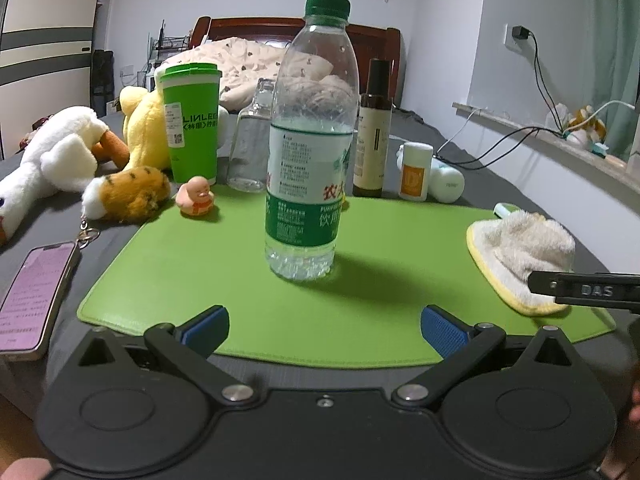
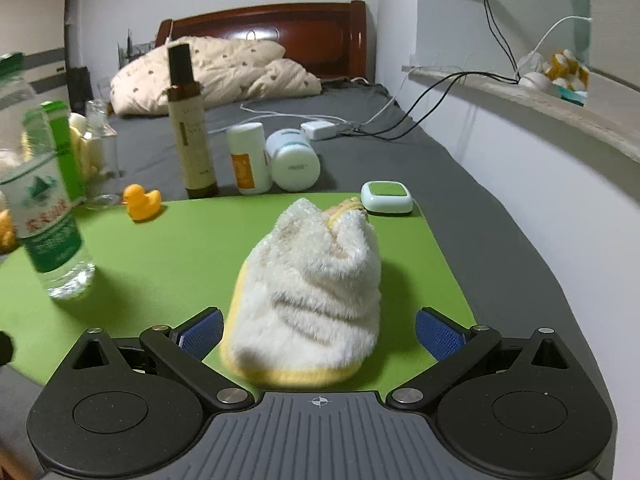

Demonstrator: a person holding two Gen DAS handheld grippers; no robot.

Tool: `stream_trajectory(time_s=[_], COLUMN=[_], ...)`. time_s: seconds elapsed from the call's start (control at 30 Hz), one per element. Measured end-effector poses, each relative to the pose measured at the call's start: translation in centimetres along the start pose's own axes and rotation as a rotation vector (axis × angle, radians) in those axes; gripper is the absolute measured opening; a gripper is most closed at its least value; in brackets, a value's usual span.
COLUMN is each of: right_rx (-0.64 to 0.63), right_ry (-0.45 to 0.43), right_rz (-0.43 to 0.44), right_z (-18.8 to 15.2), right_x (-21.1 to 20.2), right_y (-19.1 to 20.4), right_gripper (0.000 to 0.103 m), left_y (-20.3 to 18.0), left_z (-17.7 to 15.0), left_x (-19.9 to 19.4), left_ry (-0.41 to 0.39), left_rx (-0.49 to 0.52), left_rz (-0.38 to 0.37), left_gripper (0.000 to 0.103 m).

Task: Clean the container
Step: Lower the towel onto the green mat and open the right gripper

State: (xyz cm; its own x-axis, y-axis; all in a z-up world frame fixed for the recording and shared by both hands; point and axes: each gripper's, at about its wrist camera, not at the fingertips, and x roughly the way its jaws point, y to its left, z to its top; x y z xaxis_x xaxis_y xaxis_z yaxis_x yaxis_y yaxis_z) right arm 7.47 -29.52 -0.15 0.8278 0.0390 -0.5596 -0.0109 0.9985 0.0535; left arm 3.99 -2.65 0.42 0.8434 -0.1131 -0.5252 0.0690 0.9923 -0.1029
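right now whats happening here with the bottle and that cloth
A person holds a hand-held gripper in each hand over a green mat on a bed. The right hand-held gripper is open, its blue pads either side of a bunched white cloth without pressing it, so the cloth is not picked up yet. The left hand-held gripper is open and empty, pointed at the upright, capped water bottle standing on the mat. No wiping is under way.

Green-capped, green-labelled clear bottle (image 1: 310, 140) on a lime mat (image 1: 240, 280); white cloth (image 2: 308, 292) edged yellow.
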Motion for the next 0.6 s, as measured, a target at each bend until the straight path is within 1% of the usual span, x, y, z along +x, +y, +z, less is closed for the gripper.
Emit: stream_trajectory(time_s=[0.2,0.37,0.6], right_rx=[0.000,0.020,0.021], right_ry=[0.006,0.018,-0.004], right_rz=[0.013,0.031,0.060], right_z=[-2.1,-3.9,-4.9], right_x=[-2.6,-4.2,-6.4], right_y=[1.7,3.1,4.5], right_gripper=[0.103,0.103,0.103], left_y=[-0.1,-0.2,-0.4], left_z=[-0.8,-1.4,-2.0], left_x=[-1.1,-2.3,-3.9], left_ry=[0.029,0.033,0.029], left_rx=[0.011,0.023,0.032], left_rz=[0.004,0.001,-0.006], left_gripper=[0.103,0.103,0.103])
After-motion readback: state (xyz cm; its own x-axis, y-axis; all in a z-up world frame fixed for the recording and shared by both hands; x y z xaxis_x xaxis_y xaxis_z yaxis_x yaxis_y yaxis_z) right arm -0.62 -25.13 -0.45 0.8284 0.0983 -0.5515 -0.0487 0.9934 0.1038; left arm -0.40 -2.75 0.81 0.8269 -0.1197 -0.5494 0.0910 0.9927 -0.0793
